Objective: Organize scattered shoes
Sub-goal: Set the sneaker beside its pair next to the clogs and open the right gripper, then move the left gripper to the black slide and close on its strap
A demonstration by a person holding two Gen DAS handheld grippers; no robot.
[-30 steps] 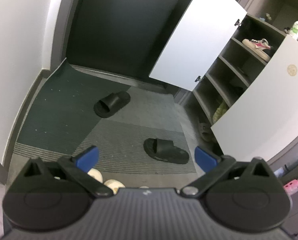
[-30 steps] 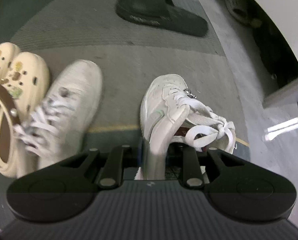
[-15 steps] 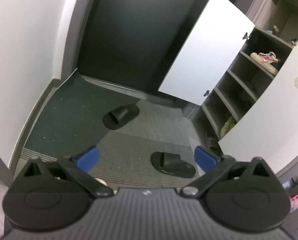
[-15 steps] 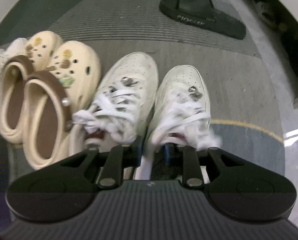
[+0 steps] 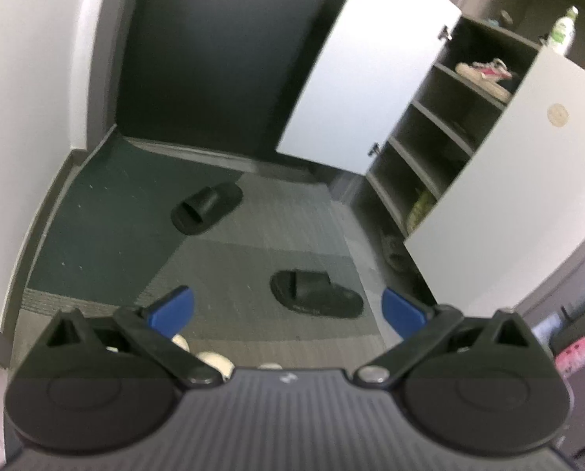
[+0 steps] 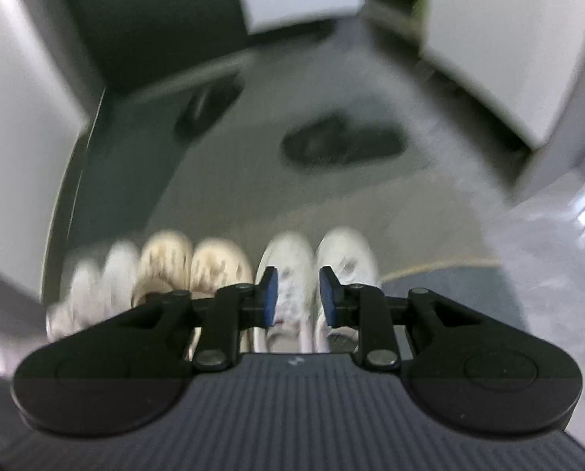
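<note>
Opening right gripper (image 6: pixel 295 294) has let go of white sneaker (image 6: pixel 345 259), now paired on floor, and risen; left gripper (image 5: pixel 288 306) wide, empty.

Dark door (image 5: pixel 222 59), green-capped bottle (image 5: pixel 563 29) atop cabinet — pink item (image 5: pixel 577 353), far right

Bare striped mat (image 5: pixel 253 243) lies open between the two black slides (image 5: pixel 316 294), which rest well apart, one near the dark door (image 5: pixel 214 59), one nearer the shoe cabinet (image 5: pixel 430 149). Both white cabinet doors (image 5: pixel 500 180) stand swung out, narrowing the way to the shelves. A row of pale shoes (image 6: pixel 292 271) lines the mat's near edge.
</note>
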